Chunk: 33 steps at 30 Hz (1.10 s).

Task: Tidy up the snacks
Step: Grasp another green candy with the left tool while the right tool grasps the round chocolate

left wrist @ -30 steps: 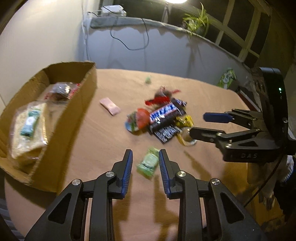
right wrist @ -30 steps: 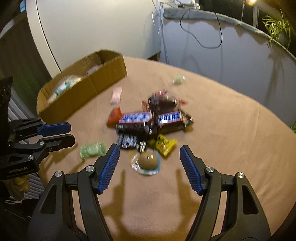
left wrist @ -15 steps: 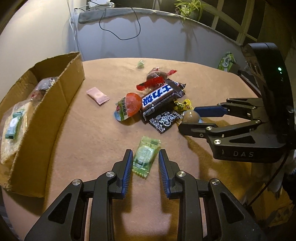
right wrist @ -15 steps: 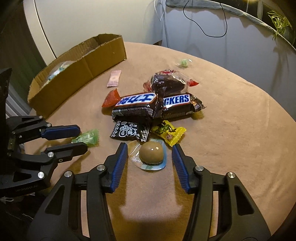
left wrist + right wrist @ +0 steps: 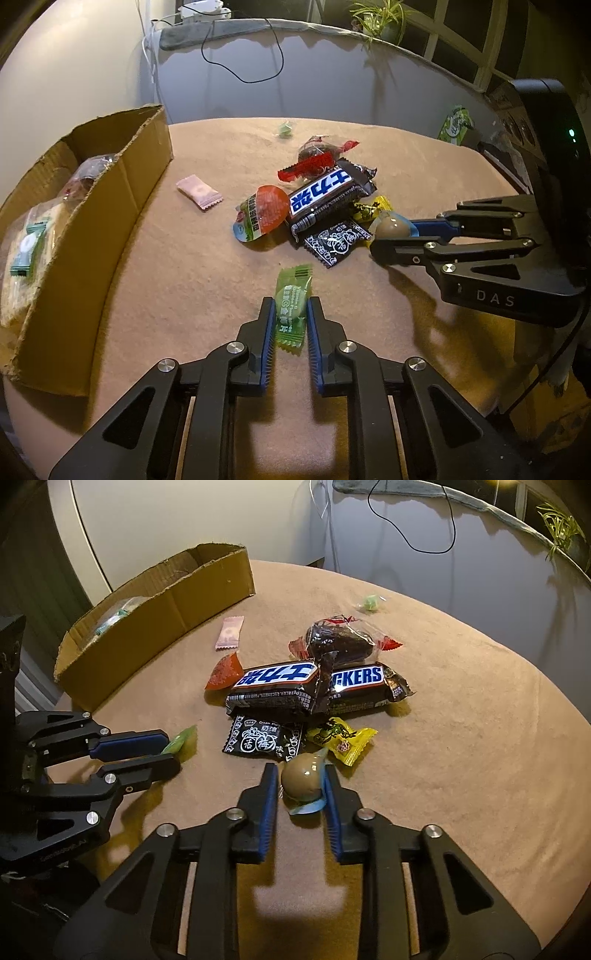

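Your left gripper is clamped on the green candy, low centre of the left view. Your right gripper has just been closing and now pinches the brown jelly cup, low centre of the right view, just below the snack pile. Lift both straight up before you swing, so the cup's blue rim doesn't drag the yellow candy touching it. Then carry them to the box at left and release over its open top.
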Motion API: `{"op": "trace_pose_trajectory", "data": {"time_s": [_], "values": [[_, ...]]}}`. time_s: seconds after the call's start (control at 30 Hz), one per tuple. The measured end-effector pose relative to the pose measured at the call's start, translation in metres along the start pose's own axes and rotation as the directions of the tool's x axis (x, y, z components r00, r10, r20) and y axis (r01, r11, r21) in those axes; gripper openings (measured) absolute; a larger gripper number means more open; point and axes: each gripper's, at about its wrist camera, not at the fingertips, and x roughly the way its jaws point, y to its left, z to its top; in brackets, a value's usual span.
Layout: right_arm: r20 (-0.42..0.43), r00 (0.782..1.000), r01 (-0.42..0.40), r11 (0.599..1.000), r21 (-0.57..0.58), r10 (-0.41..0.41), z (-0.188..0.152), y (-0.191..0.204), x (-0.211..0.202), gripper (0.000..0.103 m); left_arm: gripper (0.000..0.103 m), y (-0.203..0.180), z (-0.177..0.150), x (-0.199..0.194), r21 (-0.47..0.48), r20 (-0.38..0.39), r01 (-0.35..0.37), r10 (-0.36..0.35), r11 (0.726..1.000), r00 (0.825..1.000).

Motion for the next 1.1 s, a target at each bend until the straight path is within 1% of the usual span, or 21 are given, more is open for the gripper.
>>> {"op": "trace_pose_trajectory", "data": {"time_s": [0.1, 0.23, 0.3, 0.37, 0.43, 0.5, 0.6, 0.63, 0.7, 0.83, 0.93, 1.03, 1.07, 1.1], "values": [[0.008, 1.0, -0.005, 1.0, 0.013, 0.005, -0.002, -0.001, -0.003, 0.022, 0.009, 0.002, 0.002, -0.004, -0.008, 0.013, -0.001, 0.001, 1.0, 1.0], [0.015, 1.0, -0.005, 1.0, 0.019, 0.005, -0.004, -0.002, -0.006, 0.022, 0.009, 0.004, 0.001, -0.003, -0.016, 0.014, 0.003, -0.002, 1.0, 1.0], [0.02, 1.0, -0.006, 1.0, 0.024, 0.005, -0.006, -0.002, -0.009, 0.022, 0.009, 0.004, 0.001, -0.001, -0.006, 0.014, 0.003, -0.003, 1.0, 1.0], [0.023, 1.0, -0.005, 1.0, 0.027, 0.004, -0.007, -0.003, -0.01, 0.022, 0.014, 0.005, 0.003, 0.002, -0.009, 0.009, 0.003, -0.003, 1.0, 1.0], [0.024, 1.0, -0.006, 1.0, 0.029, 0.005, -0.008, -0.003, -0.01, 0.022, 0.015, 0.007, 0.005, 0.006, -0.024, 0.008, 0.013, -0.013, 1.0, 1.0], [0.023, 1.0, -0.008, 0.999, 0.031, 0.007, -0.008, -0.003, -0.009, 0.022, 0.015, 0.006, 0.005, 0.009, -0.008, 0.016, 0.008, -0.007, 1.0, 1.0], [0.023, 1.0, -0.007, 0.999, 0.031, 0.007, -0.01, -0.004, -0.009, 0.022, 0.016, 0.007, 0.007, 0.011, -0.019, 0.016, 0.011, -0.011, 1.0, 1.0], [0.025, 1.0, -0.009, 0.999, 0.034, 0.008, -0.01, -0.005, -0.009, 0.022, 0.019, 0.007, 0.006, 0.011, -0.025, 0.014, 0.01, -0.01, 1.0, 1.0], [0.035, 0.999, -0.011, 0.999, 0.04, 0.01, -0.011, -0.006, -0.013, 0.022, 0.022, 0.011, 0.004, 0.01, -0.058, 0.007, 0.03, -0.029, 0.998, 1.0], [0.05, 0.999, -0.012, 0.999, 0.044, 0.01, -0.013, -0.008, -0.02, 0.022, 0.024, 0.013, 0.003, 0.008, -0.088, 0.011, 0.032, -0.031, 0.996, 0.999], [0.055, 0.998, -0.012, 0.999, 0.047, 0.009, -0.015, -0.01, -0.022, 0.022, 0.025, 0.011, 0.004, 0.011, -0.08, 0.011, 0.013, -0.012, 0.997, 1.0], [0.054, 0.998, -0.013, 0.999, 0.049, 0.01, -0.017, -0.011, -0.022, 0.022, 0.025, 0.002, 0.005, 0.013, -0.031, 0.011, -0.023, 0.023, 0.999, 1.0], [0.054, 0.998, -0.014, 0.999, 0.05, 0.011, -0.017, -0.012, -0.022, 0.022, 0.021, 0.0, 0.005, 0.013, -0.024, 0.015, -0.033, 0.033, 0.999, 0.999], [0.055, 0.998, -0.014, 0.999, 0.05, 0.011, -0.017, -0.012, -0.021, 0.022, 0.02, 0.0, 0.005, 0.013, -0.023, 0.016, -0.034, 0.034, 0.999, 0.999]]}}
